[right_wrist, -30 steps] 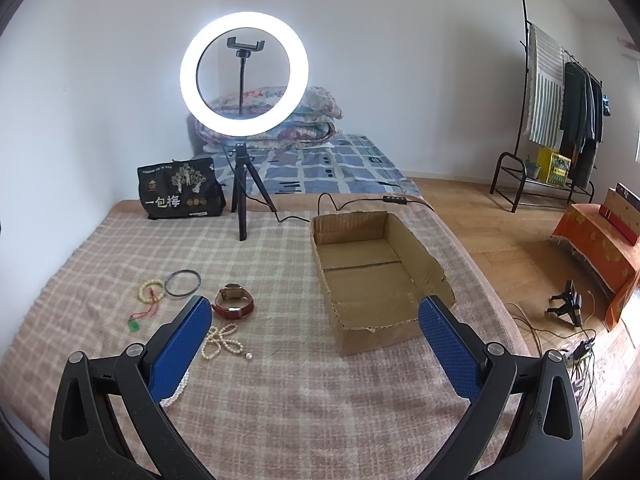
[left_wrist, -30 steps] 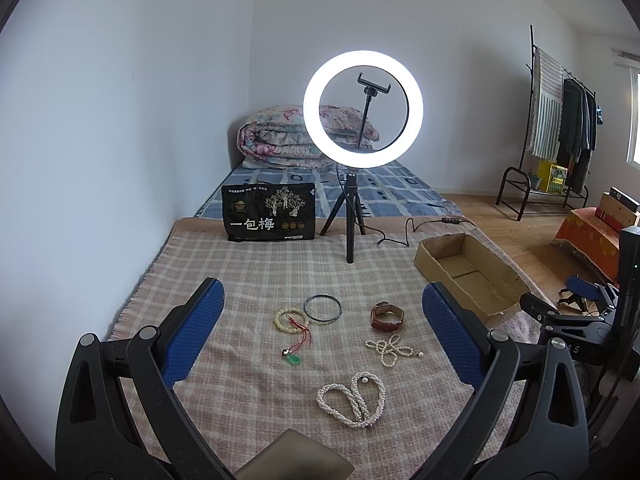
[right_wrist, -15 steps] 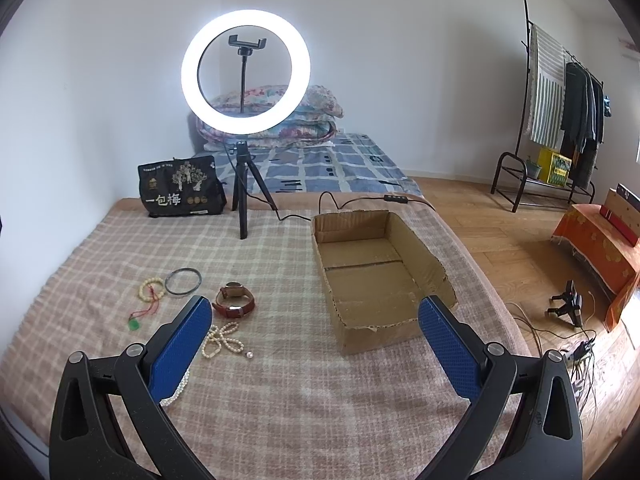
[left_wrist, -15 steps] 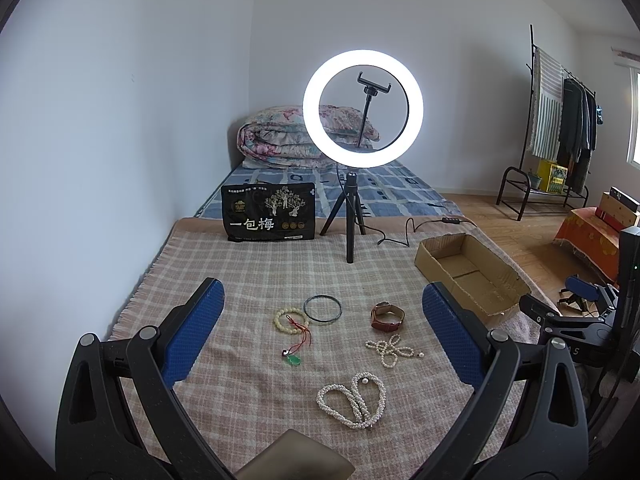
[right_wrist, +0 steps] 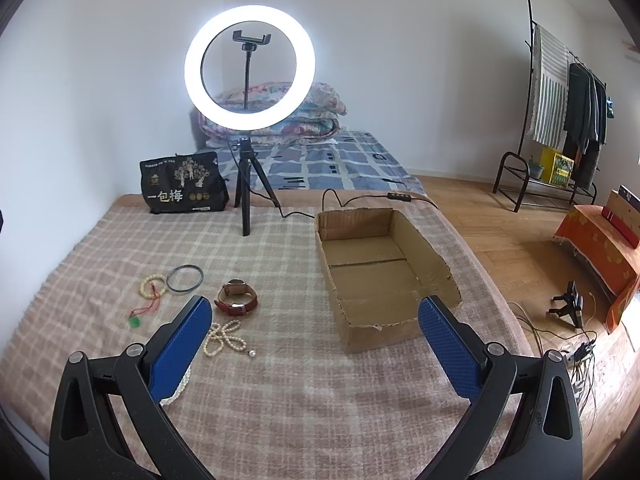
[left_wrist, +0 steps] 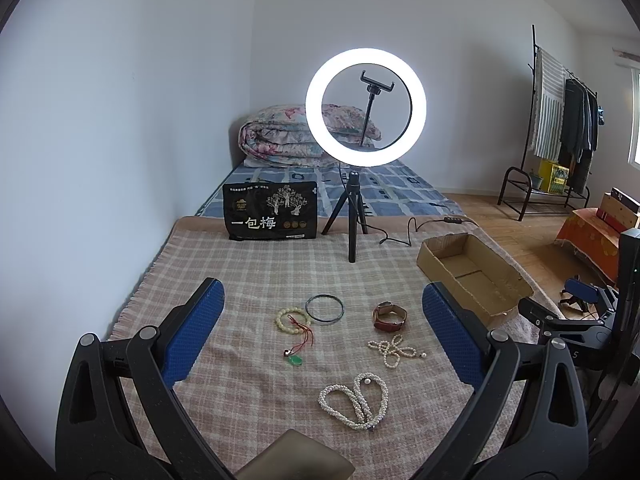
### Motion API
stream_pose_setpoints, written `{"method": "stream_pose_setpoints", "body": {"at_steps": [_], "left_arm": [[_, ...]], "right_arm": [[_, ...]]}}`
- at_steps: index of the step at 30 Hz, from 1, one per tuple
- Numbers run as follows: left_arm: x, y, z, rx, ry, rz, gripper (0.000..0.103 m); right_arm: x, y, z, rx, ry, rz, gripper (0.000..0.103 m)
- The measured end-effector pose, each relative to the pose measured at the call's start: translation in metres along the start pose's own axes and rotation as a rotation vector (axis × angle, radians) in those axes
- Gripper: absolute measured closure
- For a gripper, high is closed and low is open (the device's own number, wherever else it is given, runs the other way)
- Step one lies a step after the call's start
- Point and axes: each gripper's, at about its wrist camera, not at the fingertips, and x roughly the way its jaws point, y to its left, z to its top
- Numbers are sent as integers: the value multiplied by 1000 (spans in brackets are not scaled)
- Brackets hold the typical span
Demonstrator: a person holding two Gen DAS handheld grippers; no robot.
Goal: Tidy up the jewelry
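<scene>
Jewelry lies on a checked blanket (left_wrist: 256, 280): a long pearl necklace (left_wrist: 356, 400), a smaller pearl strand (left_wrist: 394, 350), a brown leather watch (left_wrist: 389, 316), a dark bangle (left_wrist: 324, 309), a cream bead bracelet (left_wrist: 290, 319) and a green pendant on red cord (left_wrist: 296, 359). My left gripper (left_wrist: 322, 330) is open and empty, held above them. My right gripper (right_wrist: 314, 334) is open and empty, between the watch (right_wrist: 236, 302) and an empty cardboard box (right_wrist: 380, 268). The box also shows in the left wrist view (left_wrist: 472, 272).
A lit ring light on a tripod (left_wrist: 356, 216) stands at the back with its cable (right_wrist: 336, 204) running past the box. A black printed bag (left_wrist: 270, 216) leans behind. Folded quilts (left_wrist: 288, 136), a clothes rack (right_wrist: 560, 112) and floor cables (right_wrist: 576, 344) are farther off.
The right gripper has shifted slightly, tilting its view a little. The left gripper and the jewelry have not moved.
</scene>
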Motion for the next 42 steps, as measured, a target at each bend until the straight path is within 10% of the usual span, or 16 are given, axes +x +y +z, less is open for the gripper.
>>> {"method": "stream_pose_setpoints", "body": {"at_steps": [27,42], "left_arm": [[64,96,8,-76,37,168,2],[164,90,-58,-158,418,-18,25]], "right_arm": [[48,50,-20,-75,125,206,0],[94,83,-66,-28,394,337,9]]}}
